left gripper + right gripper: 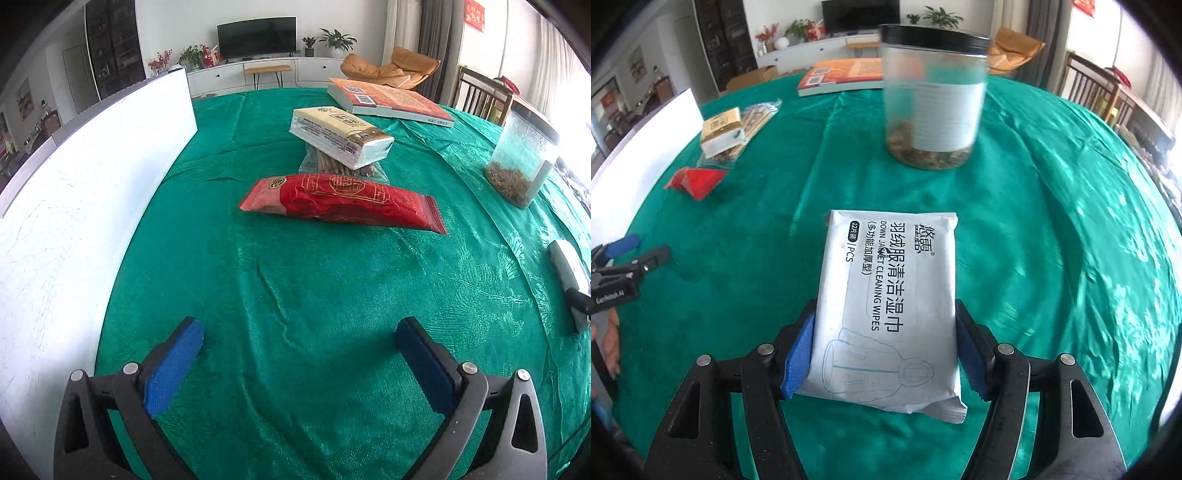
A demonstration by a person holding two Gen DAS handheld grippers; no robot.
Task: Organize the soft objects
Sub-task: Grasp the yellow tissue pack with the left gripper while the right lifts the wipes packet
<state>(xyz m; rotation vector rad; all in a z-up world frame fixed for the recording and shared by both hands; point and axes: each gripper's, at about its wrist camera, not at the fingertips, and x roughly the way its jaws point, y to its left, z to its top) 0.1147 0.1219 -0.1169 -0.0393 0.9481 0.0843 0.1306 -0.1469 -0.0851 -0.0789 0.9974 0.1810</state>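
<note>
My right gripper (884,347) is shut on a white pack of cleaning wipes (890,295) and holds it above the green tablecloth (1052,258). My left gripper (299,339) is open and empty, low over the cloth. Ahead of it lie a red snack packet (343,203), a clear bag of sticks (347,168) and a cream tissue pack (340,134) resting on that bag. The same three show far left in the right wrist view: the red packet (696,181), the tissue pack (722,134), the clear bag (757,118). The wipes pack also shows at the right edge of the left wrist view (570,273).
A clear jar with a black lid (932,96) stands beyond the wipes; it also shows in the left wrist view (522,158). An orange book (388,101) lies at the far side. A white board (85,192) stands along the left edge. Wooden chairs (480,96) stand beyond the table.
</note>
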